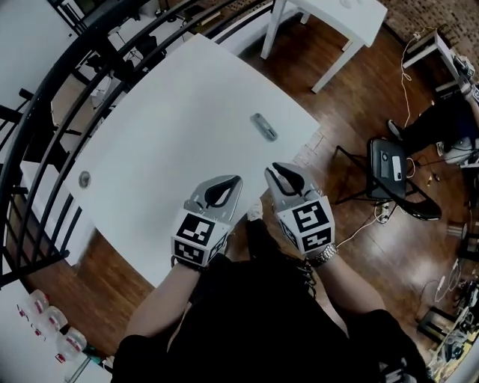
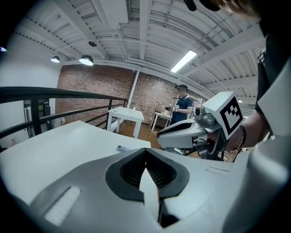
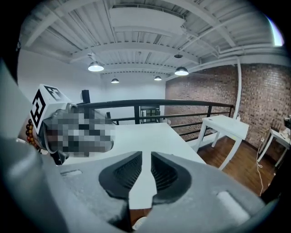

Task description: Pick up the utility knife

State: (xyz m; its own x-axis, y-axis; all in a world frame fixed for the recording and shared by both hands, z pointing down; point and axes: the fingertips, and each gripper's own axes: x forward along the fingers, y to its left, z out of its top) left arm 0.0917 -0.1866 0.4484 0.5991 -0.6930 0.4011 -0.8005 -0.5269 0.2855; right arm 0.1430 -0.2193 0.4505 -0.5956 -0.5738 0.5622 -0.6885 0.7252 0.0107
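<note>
The utility knife (image 1: pixel 263 126), a short grey bar, lies on the white table (image 1: pixel 165 127) near its far right edge; the left gripper view shows it as a small sliver (image 2: pixel 122 148). Both grippers hover side by side over the table's near edge, well short of the knife. My left gripper (image 1: pixel 237 179) has its tips together and holds nothing (image 2: pixel 146 151). My right gripper (image 1: pixel 272 171) stands slightly open, a narrow gap between its pads and nothing in it (image 3: pixel 146 155). It also appears at the right of the left gripper view (image 2: pixel 160 135).
A small round disc (image 1: pixel 84 179) lies near the table's left corner. A black railing (image 1: pixel 45 112) curves round the left and far sides. A second white table (image 1: pixel 337 15) stands beyond, and a black chair (image 1: pixel 389 161) with cables on the wooden floor at the right.
</note>
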